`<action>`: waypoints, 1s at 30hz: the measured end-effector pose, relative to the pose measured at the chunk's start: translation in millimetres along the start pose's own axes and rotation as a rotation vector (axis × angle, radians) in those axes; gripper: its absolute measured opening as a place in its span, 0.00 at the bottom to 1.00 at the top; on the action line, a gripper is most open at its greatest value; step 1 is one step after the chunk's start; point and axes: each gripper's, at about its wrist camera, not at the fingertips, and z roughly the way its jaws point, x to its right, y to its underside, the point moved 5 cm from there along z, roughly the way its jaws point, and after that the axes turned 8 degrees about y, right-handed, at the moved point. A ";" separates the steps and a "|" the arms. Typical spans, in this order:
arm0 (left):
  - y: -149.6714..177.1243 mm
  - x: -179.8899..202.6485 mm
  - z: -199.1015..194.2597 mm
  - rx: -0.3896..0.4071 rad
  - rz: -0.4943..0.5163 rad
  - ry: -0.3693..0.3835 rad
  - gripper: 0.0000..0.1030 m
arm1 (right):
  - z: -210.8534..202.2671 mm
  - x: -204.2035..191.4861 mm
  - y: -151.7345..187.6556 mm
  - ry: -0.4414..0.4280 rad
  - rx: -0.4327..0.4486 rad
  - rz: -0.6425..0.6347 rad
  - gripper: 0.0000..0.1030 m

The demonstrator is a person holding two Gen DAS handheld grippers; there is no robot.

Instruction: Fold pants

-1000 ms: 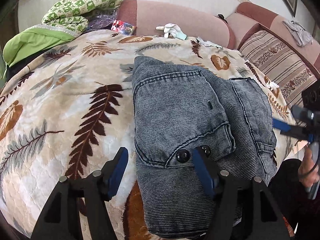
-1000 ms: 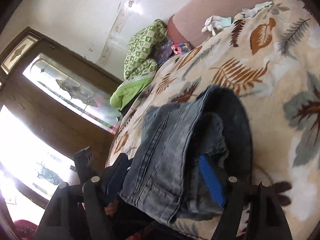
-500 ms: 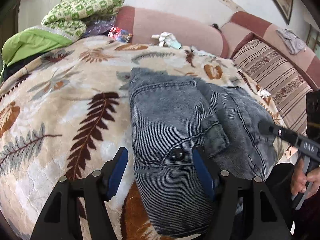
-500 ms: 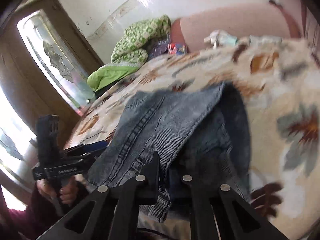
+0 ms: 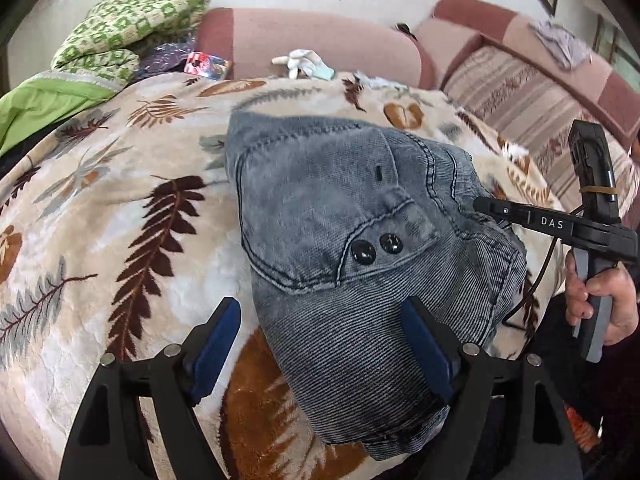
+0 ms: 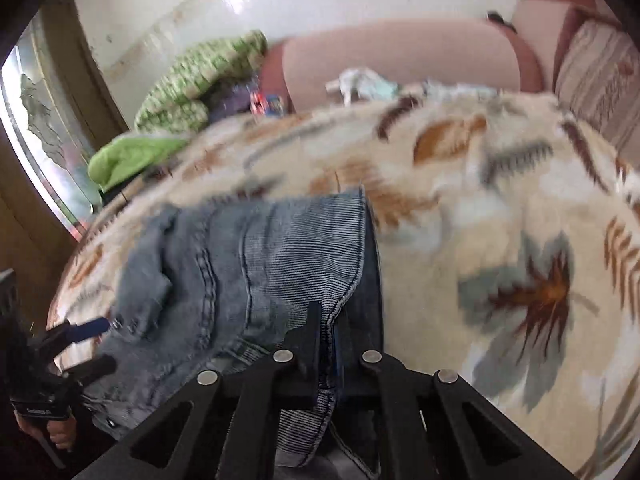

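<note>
My right tongs (image 6: 328, 332) pinch the pants (image 5: 352, 240) hem; left tongs (image 5: 324, 344) have been opening, jaws wide and empty — I'd lift slowly, keeping layers aligned.

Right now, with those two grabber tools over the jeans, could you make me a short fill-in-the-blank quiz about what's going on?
1. The folded jeans lie on a blanket printed with ____.
2. The right gripper is ____ on the jeans' edge.
3. The left gripper hangs ____, its pads not pressing the jeans.
4. Two dark ____ show on the jeans pocket.

Missing words: leaves; shut; open; buttons
</note>
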 end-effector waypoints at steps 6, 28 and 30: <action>11.4 -1.2 4.9 -0.068 0.008 0.017 0.81 | -4.5 0.7 24.2 0.025 -0.095 -0.085 0.13; -103.9 -66.0 66.6 -0.065 -0.171 -0.239 0.82 | -20.7 -85.5 49.0 -0.137 -0.113 -0.330 0.14; -93.6 -79.3 80.0 -0.103 -0.213 -0.238 0.83 | -19.4 -77.2 56.5 -0.174 -0.119 -0.320 0.14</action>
